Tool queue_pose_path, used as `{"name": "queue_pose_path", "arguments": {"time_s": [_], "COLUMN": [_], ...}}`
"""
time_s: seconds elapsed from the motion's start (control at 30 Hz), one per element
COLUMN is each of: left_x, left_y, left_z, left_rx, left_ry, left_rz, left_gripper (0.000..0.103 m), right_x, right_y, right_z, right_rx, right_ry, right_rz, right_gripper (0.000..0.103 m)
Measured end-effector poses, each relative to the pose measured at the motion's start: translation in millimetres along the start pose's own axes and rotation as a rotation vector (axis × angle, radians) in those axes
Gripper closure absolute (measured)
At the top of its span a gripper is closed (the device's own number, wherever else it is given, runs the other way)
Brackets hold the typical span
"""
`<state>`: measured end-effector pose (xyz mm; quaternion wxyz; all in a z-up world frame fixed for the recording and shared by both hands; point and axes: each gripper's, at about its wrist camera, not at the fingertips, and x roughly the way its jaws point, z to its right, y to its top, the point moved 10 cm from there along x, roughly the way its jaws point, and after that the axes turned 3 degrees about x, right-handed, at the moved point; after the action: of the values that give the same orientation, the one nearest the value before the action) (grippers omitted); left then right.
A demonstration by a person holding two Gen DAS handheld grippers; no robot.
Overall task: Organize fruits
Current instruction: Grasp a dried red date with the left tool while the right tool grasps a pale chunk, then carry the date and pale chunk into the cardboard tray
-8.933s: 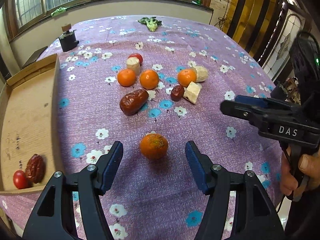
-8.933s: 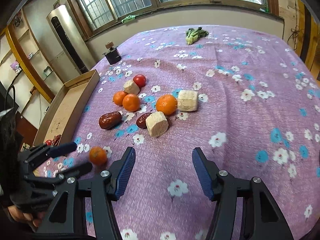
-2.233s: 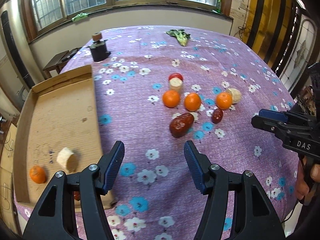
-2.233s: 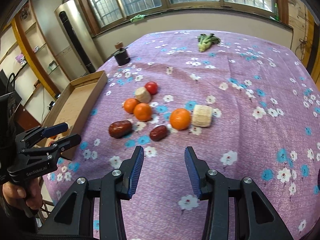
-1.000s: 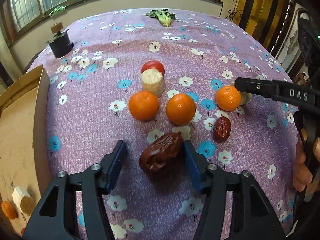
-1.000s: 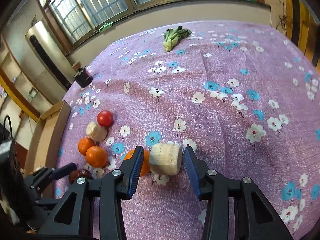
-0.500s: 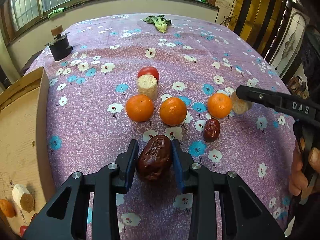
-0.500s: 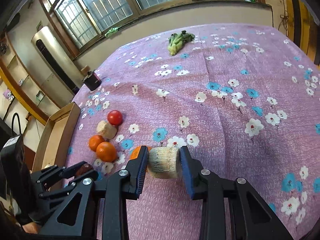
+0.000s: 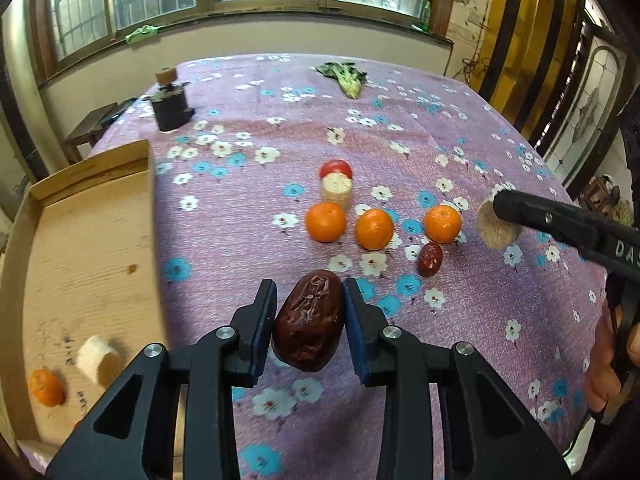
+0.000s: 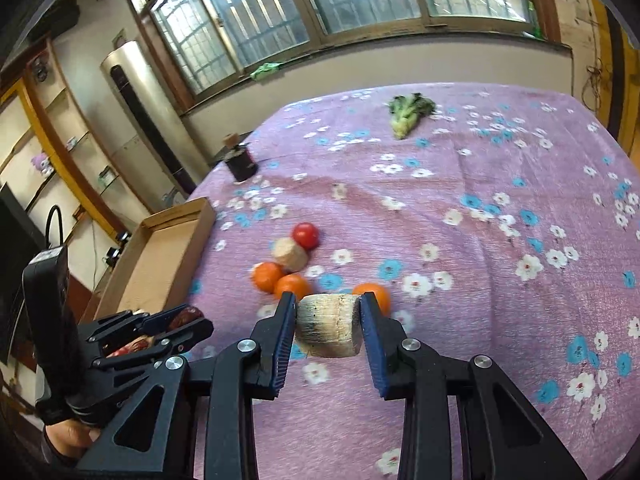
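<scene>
My left gripper point(image 9: 310, 314) is shut on a large dark red date point(image 9: 309, 320) and holds it above the purple flowered cloth. My right gripper point(image 10: 328, 322) is shut on a pale cut cylinder piece point(image 10: 328, 330), lifted off the table; it also shows in the left wrist view point(image 9: 498, 227). Three oranges point(image 9: 374, 228), a small date point(image 9: 430, 259), another pale cylinder point(image 9: 337, 192) and a red tomato point(image 9: 336, 168) lie on the cloth. The wooden tray point(image 9: 80, 240) at the left holds an orange point(image 9: 46, 387) and a pale cylinder point(image 9: 98, 360).
A dark jar with a cork point(image 9: 170, 100) stands at the back left. A leafy green vegetable point(image 9: 344, 76) lies at the far edge. The tray's wall point(image 9: 154, 220) rises beside the fruit. The table drops off at the right edge.
Both grippers have risen with their loads since half a second ago. A second ago both were still open around the date and the pale piece.
</scene>
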<state>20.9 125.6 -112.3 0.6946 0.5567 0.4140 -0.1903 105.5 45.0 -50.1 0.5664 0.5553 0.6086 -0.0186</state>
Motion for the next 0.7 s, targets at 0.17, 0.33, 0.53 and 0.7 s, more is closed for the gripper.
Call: {"name": "queue_pose_path", "arguments": {"time_s": [0.17, 0.33, 0.53, 0.7], "left_x": [-14.2, -26.0, -37.8, -51.6], "left_y": [-3.3, -7.4, -11.5, -11.3], "left_z": [-16.3, -33.9, -52.7, -74.1], "left_rx": [-0.023, -0.049, -0.075, -0.105], "left_ry": [0.027, 0.050, 0.079, 0.110], "left_rz": [0.020, 0.033, 0.049, 0.073], "left_gripper": [0.072, 0.072, 0.072, 0.072], "right_x": [-3.7, -3.8, -0.1, 5.2], "right_y": [-4.5, -8.1, -10.6, -13.2], "right_z": [-30.3, -58.2, -83.1, -107.0], "right_rx": [-0.050, -0.091, -0.122, -0.153], "right_ry": [0.027, 0.055, 0.084, 0.115], "right_rz": [-0.001, -0.006, -0.012, -0.023], "right_gripper": [0.070, 0.070, 0.070, 0.070]}}
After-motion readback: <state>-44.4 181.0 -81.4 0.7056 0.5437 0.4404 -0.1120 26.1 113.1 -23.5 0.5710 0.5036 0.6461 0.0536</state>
